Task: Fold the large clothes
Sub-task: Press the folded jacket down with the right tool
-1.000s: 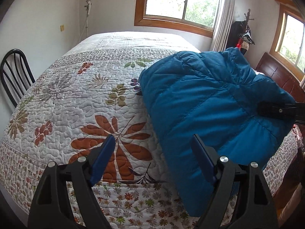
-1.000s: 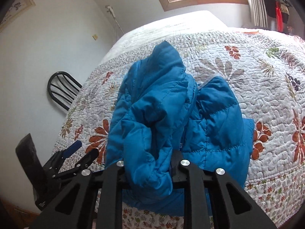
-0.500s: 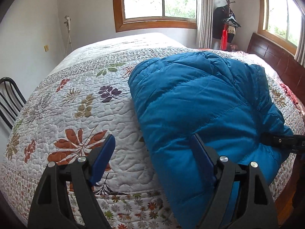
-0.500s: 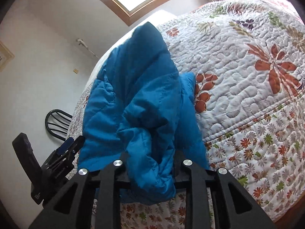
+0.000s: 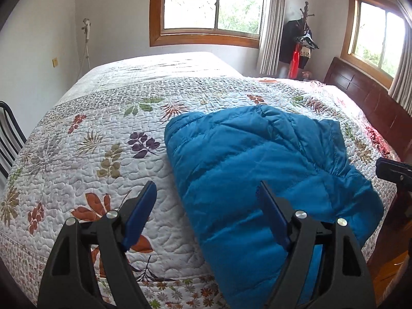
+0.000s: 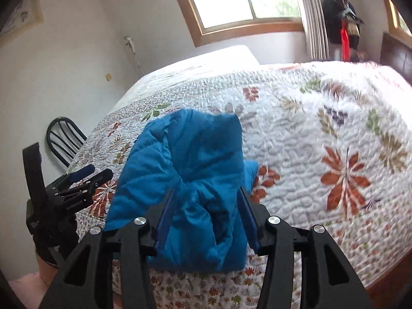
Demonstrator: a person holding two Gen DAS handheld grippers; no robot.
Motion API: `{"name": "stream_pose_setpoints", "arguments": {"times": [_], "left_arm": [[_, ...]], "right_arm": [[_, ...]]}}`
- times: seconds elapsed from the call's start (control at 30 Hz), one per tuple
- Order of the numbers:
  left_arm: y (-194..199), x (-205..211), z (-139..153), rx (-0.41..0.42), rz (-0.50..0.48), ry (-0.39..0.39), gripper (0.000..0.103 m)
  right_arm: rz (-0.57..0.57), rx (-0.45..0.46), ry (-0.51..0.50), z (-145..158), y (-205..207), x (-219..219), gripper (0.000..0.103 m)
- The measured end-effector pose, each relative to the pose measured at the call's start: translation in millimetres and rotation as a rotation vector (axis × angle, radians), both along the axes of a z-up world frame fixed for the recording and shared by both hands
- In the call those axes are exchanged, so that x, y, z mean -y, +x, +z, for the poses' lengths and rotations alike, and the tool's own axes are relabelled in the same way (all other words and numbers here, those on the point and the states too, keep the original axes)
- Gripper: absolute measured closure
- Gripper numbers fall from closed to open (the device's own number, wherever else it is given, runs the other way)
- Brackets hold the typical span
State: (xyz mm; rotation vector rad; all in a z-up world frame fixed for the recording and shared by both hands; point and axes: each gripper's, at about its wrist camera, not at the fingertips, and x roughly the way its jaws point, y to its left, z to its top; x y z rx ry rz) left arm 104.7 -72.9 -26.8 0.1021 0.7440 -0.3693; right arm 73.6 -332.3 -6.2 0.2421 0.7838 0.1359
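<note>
Between right gripper (image 6: 206,215) fingers, jacket (image 6: 195,180) probably pinched; contact hidden.

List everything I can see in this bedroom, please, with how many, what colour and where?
jacket: one, blue, puffy, at the bed's near edge
quilt: one, white with leaves, covering the bed
chair: one, black, by the left wall
windows: two, wood-framed, on the far and right walls
coat stand: one, dark clothes, far corner
headboard: one, dark wood, right
left gripper: black, blue jaws apart, empty
right gripper: black, blue jaws around jacket fabric
</note>
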Motion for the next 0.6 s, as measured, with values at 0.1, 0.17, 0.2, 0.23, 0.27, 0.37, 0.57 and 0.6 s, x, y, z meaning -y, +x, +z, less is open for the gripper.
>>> {"name": "stream_pose_setpoints", "arguments": {"times": [0.1,0.17,0.2,0.23,0.27,0.37,0.57,0.6], "left_arm": [[10.4,11.3,0.6,-0.043,0.003,-0.018,0.024],[14.6,15.9,-2.6,-0.063,-0.004,-0.032,0.024],[15.4,18.3,-4.3,-0.064,-0.004,-0.028,0.024],[15.7,20.3,-6.3,-0.065,-0.009,-0.027,0.024],[15.4,21.6,-8.4,-0.068,-0.017,-0.026,0.024],[11.7,28.9,-17.4,-0.085,-0.064,-0.022,0.024],[7.1,41.9,-38.1,-0.101,-0.116,-0.013,0.023],[7.0,42.4,-39.8,-0.097,-0.117,-0.01,0.023]], "right_arm": [[0.062,-0.03,-0.024,8.4,42.7,-16.7,0.063],[0.066,-0.059,-0.056,3.5,68.5,-20.3,0.063],[0.065,-0.084,-0.063,-2.6,79.9,-20.5,0.063],[0.053,-0.112,-0.064,-10.8,87.1,-18.6,0.063],[0.031,-0.143,-0.064,-20.2,91.2,-14.9,0.066],[-0.007,-0.215,-0.02,-50.1,95.3,6.0,0.081],[-0.049,-0.251,0.077,-87.4,84.1,32.3,0.083],[-0.049,-0.254,0.091,-93.0,83.4,34.3,0.083]]}}
